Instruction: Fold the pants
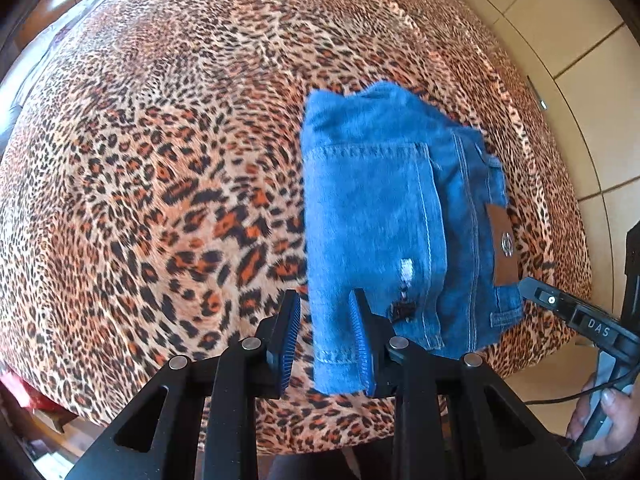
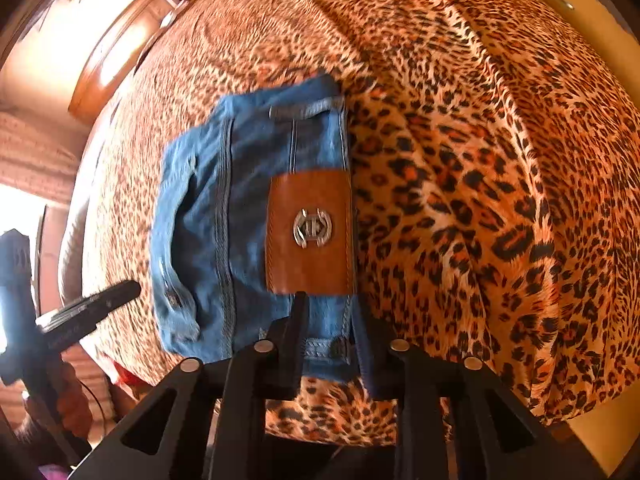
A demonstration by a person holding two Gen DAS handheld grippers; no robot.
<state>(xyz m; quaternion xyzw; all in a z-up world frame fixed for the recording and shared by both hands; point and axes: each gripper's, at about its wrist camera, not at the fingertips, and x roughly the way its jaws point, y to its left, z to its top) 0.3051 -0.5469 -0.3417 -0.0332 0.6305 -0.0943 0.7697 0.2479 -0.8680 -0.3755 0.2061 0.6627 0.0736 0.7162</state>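
Blue jeans (image 1: 380, 208) lie folded into a compact rectangle on a leopard-print bed cover (image 1: 160, 160), back pocket up. A brown leather patch (image 1: 505, 244) marks the waistband at the right edge. My left gripper (image 1: 326, 320) hovers open over the near left corner, its pads clear of the denim. A finger of my right gripper (image 1: 560, 304) reaches in from the right. In the right wrist view the jeans (image 2: 240, 220) and patch (image 2: 308, 232) fill the middle. My right gripper (image 2: 330, 312) stands open over the near waistband corner.
The bed cover (image 2: 480, 160) spreads wide on all sides of the jeans. Tiled floor (image 1: 580, 40) lies beyond the bed's right edge. A hand (image 1: 608, 416) holds the right gripper's handle. Wooden furniture (image 2: 120, 48) stands at the far left.
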